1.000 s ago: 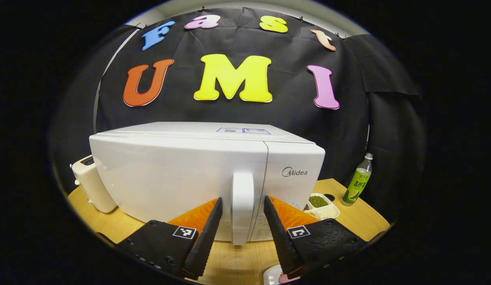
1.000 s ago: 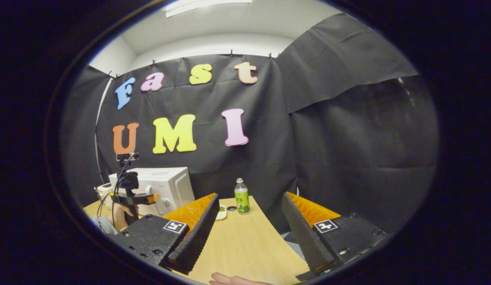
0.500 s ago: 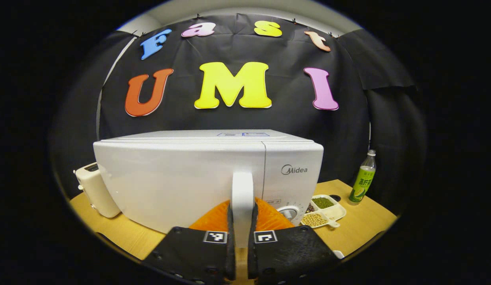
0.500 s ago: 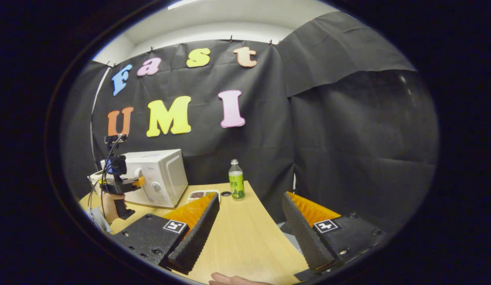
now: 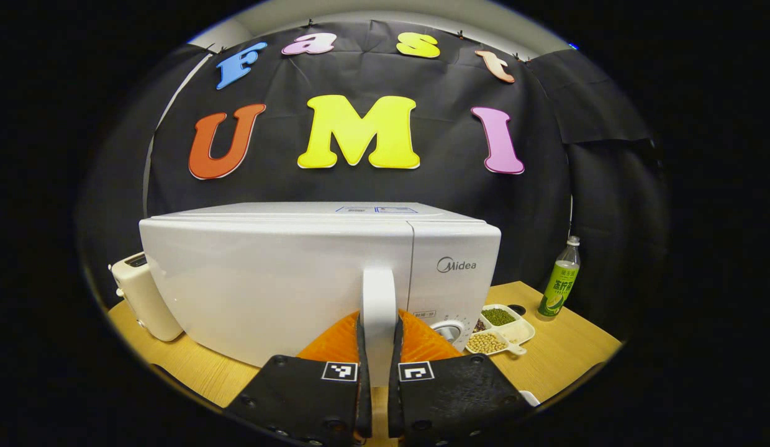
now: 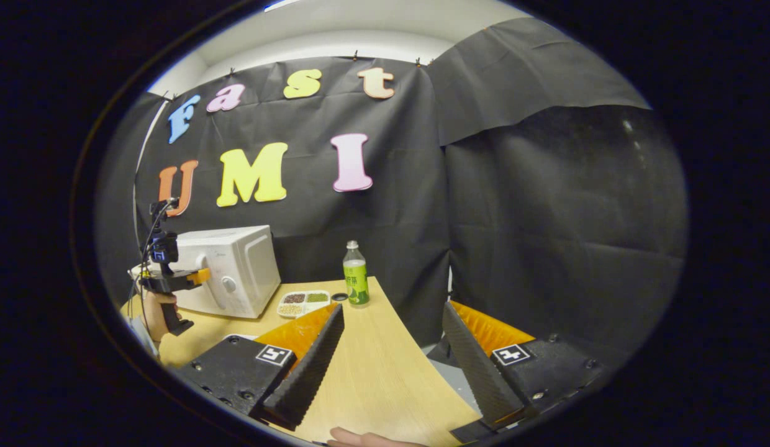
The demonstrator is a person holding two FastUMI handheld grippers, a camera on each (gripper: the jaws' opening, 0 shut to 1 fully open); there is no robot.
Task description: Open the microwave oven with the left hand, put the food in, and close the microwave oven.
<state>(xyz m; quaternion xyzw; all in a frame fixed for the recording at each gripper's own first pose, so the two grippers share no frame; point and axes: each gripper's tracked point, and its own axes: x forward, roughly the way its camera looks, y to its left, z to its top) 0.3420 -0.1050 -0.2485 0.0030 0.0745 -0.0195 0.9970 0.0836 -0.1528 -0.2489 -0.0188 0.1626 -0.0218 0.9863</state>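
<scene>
My left claw (image 5: 379,366) pinches the handle (image 5: 379,310) of the closed microwave (image 5: 273,279); my right claw (image 6: 391,347) hangs spread, well right of it.

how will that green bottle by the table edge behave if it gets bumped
The bottle stands upright, tall and narrow on a small base, so it would probably tip easily. Round-bodied, it would likely roll once down, and it stands near the table edge. It looks like thin plastic, so probably light and unlikely to break.

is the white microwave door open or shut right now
Shut: the white microwave's door sits flush with the control panel, no gap showing. The left gripper is clamped on the door's white handle.
</scene>
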